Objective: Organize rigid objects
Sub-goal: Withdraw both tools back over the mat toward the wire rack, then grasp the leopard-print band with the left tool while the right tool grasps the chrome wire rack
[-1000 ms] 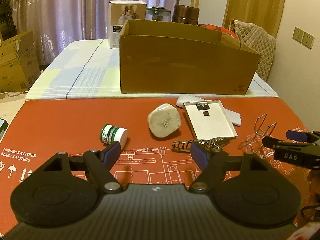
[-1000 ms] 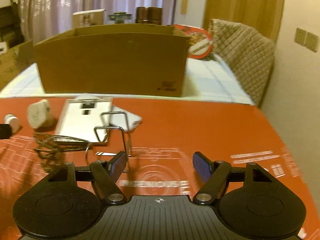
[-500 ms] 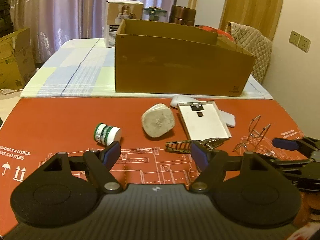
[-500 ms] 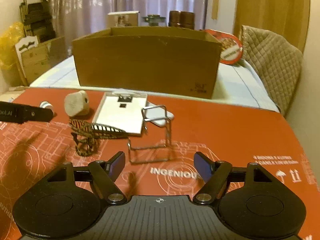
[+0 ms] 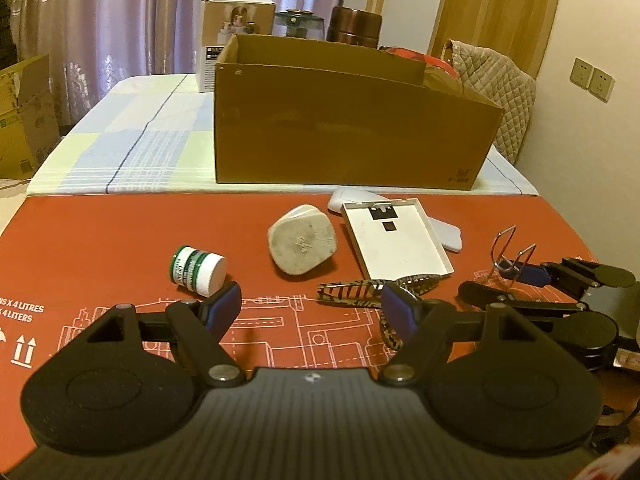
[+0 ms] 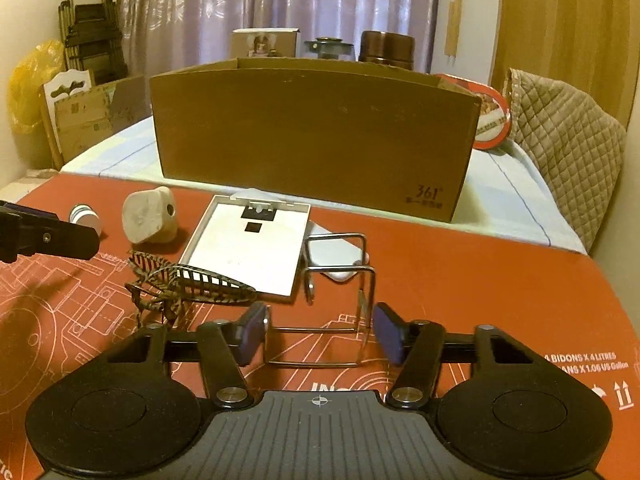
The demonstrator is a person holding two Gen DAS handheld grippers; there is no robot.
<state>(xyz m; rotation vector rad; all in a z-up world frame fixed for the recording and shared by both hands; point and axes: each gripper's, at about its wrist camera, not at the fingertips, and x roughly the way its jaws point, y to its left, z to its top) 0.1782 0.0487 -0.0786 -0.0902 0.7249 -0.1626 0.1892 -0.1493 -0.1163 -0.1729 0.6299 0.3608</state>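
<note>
OK, right gripper [image 6: 318, 334] is down at the red mat [image 6: 460, 292], jaws either side of the wire rack [image 6: 340, 280]. They have just been closing and the rack's lower frame sits between the pads. The left pad looks right at the wire and the right pad stands just off it, so I can't call it a grip. Rack stands upright on the mat, just right of the white tray [image 6: 248, 248].

Left gripper [image 5: 310, 308] hovers over the near part of the mat, jaws about half spread, nothing between them. From that view the right gripper's fingers [image 5: 528, 272] show at the far right, at the foot of the rack.

Where things are:
- Cardboard box [image 6: 312, 132] open-topped, on the checked cloth [image 5: 132, 144] behind the mat.
- White tray flat on the mat just in front of the box, overlapping a white flat piece [image 5: 446, 232] under its right side.
- Patterned hair clip [image 6: 188, 280] lies in front of the tray's near left corner, touching or nearly so.
- Pale rounded plug-like block [image 5: 302, 242] left of the tray.
- Small green-and-white jar [image 5: 198, 270] on its side, further left, apart from the block.

All of these items are on the mat, outside the box. Box contents can't be seen from either camera.
</note>
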